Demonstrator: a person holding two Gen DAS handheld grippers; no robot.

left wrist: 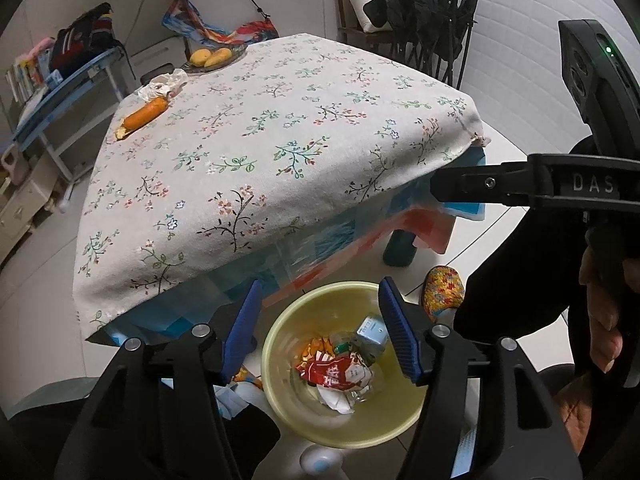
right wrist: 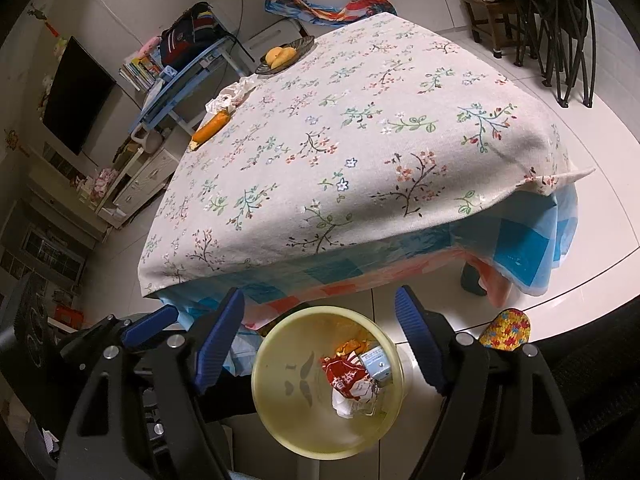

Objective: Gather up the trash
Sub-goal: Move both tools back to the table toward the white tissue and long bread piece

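- Bin (left wrist: 280, 368): pale yellow, with a faint grey motif on its inner wall.
- Wrapper (left wrist: 334, 372) in the bin: red with white lettering.
- Carton (left wrist: 372, 330) in the bin: light blue and white.
- Tablecloth (left wrist: 248, 148): off-white, printed with small flowering sprigs in green, pink, blue and black.
- Undercloth (right wrist: 520, 248): blue, white and salmon-pink checks.
- Carrot (left wrist: 144, 114): orange.
- Fruit (left wrist: 210, 56): yellow, in a dark dish.
- Tissue (left wrist: 162, 84): white, crumpled.
- Slipper (left wrist: 442, 294): red, yellow and green floral.
- Left gripper (left wrist: 320, 332): black, with ribbed blue pads (left wrist: 240, 336).
- Right gripper (right wrist: 318, 340): black, with blue pads too.
- Floor (right wrist: 592, 152): white tiles.
- Chairs (left wrist: 432, 20): black.
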